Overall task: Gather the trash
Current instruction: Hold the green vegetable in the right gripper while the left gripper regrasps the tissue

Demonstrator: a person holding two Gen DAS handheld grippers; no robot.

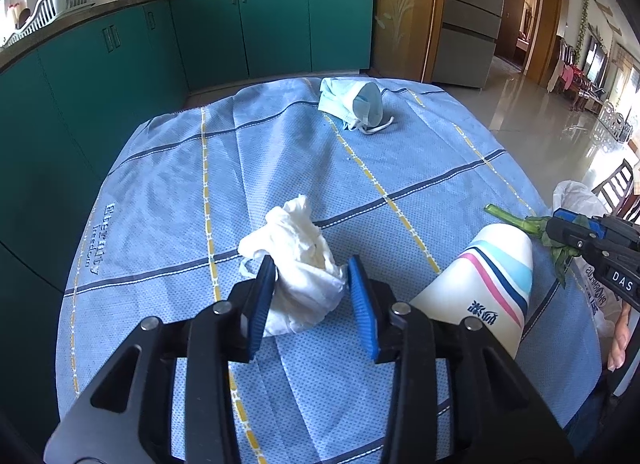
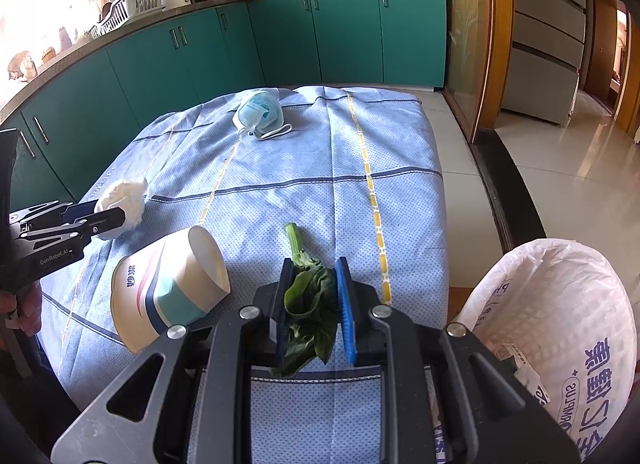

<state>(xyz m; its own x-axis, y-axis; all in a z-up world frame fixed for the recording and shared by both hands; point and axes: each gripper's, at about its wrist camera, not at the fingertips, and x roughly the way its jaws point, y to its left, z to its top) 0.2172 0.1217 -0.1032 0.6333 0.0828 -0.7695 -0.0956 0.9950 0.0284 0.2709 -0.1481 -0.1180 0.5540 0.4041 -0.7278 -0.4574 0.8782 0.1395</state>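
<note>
Right gripper [image 2: 312,304] is pinching the greens [image 2: 310,304] by the leafy end, stalk sticking out past the fingertips. Left gripper [image 1: 312,300] is straddling the tissue [image 1: 296,276]: jaws part-spread, the left pad looks to be touching the wad, the right pad standing just off it, so not a squeeze as far as I can tell. The tissue is sitting on the cloth [image 1: 360,183].

Step in hand, as I read it: greens are going to the bin bag [image 2: 560,324], which is standing just off the table's right edge. To do it well: keep the pinch firm on the leaves since they're limp, lift clear of the cloth before swinging right, get over the bag mouth, then release.

Greens' long axis is running along the gripper's line, stalk pointing away toward the mask [image 2: 260,113], leaves hanging back under the jaws.

Cup [image 2: 168,288] is lying on its side between the two grippers, mouth facing the far end. Mask is sitting well apart at the far end.
</note>
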